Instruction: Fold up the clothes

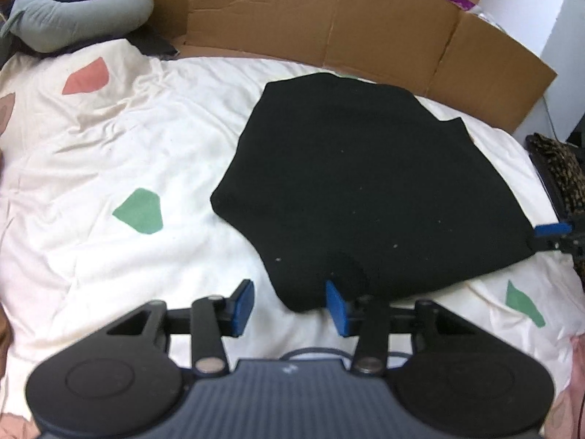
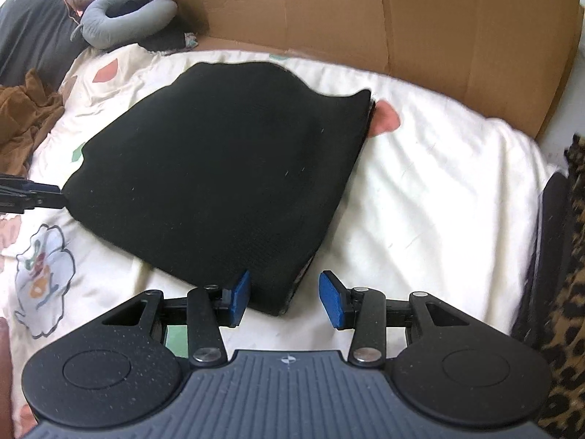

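Observation:
A black garment (image 1: 365, 183) lies folded into a flat, roughly square pad on the cream bed cover (image 1: 109, 146). My left gripper (image 1: 289, 307) is open at its near left corner. That corner lies between the blue pads and touches only the right pad (image 1: 336, 307). In the right wrist view the same garment (image 2: 219, 164) shows its near right corner between the pads of my right gripper (image 2: 285, 301), which is open with a gap on the right side. The right gripper (image 1: 552, 236) also shows at the garment's right corner, and the left gripper (image 2: 33, 194) at its left edge.
A cardboard wall (image 1: 329, 11) lines the far side of the bed. A grey neck pillow (image 2: 124, 18) and a dark pillow (image 2: 29, 29) lie at the back left, with brown cloth (image 2: 25, 117) below them. Leopard-print fabric (image 2: 563, 292) runs along the right edge.

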A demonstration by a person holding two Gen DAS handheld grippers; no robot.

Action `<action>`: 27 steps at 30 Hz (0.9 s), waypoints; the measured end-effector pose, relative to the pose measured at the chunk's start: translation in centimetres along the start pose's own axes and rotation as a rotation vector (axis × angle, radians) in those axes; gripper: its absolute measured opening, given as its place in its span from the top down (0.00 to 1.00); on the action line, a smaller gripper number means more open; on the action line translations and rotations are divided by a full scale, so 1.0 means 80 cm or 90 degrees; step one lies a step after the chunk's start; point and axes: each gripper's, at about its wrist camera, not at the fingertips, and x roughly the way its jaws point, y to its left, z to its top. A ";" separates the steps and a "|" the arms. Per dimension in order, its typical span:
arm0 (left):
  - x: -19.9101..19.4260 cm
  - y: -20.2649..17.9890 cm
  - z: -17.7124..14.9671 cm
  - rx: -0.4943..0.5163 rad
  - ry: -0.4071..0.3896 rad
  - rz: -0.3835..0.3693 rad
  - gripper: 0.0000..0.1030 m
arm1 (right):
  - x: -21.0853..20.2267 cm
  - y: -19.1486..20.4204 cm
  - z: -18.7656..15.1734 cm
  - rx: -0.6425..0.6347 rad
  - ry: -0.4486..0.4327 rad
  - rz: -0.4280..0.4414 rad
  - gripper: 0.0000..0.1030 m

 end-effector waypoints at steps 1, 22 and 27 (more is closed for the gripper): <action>0.002 0.001 -0.001 0.000 0.001 -0.007 0.55 | 0.003 0.001 -0.001 0.002 0.004 0.005 0.53; 0.013 -0.010 -0.020 0.120 0.004 -0.033 0.93 | 0.024 0.002 -0.004 -0.009 0.032 0.029 0.67; -0.011 -0.009 -0.008 0.161 -0.015 -0.012 0.95 | 0.025 0.002 -0.001 -0.014 0.035 0.028 0.75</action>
